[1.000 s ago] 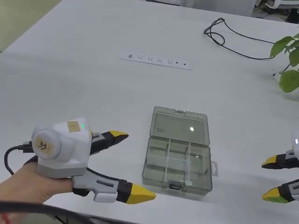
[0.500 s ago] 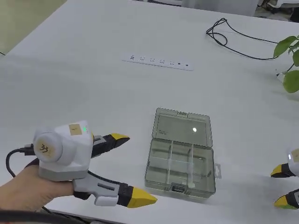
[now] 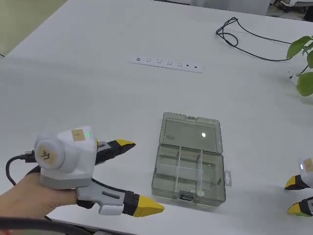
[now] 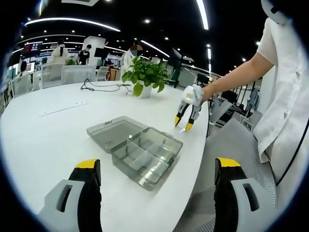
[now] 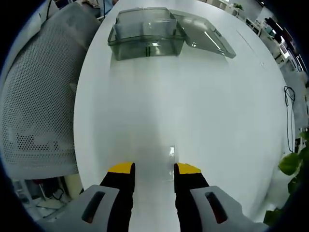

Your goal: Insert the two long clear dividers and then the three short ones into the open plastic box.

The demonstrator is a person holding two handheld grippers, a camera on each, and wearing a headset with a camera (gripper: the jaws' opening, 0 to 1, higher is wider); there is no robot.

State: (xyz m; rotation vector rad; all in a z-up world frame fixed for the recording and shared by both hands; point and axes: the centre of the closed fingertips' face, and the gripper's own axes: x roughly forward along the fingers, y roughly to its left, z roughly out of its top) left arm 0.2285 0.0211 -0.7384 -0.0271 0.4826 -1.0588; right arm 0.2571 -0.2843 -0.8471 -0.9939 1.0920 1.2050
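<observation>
The grey clear plastic box (image 3: 188, 169) lies open on the white table (image 3: 98, 88), its lid (image 3: 191, 131) flat behind it. Clear dividers (image 3: 179, 165) stand inside and split it into several compartments. A small clear piece (image 3: 226, 177) lies against the box's right side. My left gripper (image 3: 139, 176) is open and empty to the left of the box, pointing at it. The left gripper view has the box (image 4: 137, 152) just beyond the left gripper (image 4: 157, 163). My right gripper (image 3: 295, 197) is open and empty at the far right, well away from the box (image 5: 145, 36). Bare table lies under the right gripper (image 5: 153, 168).
A white power strip (image 3: 165, 64) lies at the back, a black cable (image 3: 239, 34) loops at the far right, and a green plant (image 3: 304, 63) stands at the right edge. The table's near edge (image 5: 82, 96) runs close beside the box. People sit at tables behind.
My right gripper has drawn back to the right, away from the box. The left gripper and the box have hardly moved; the head camera shifted a little.
</observation>
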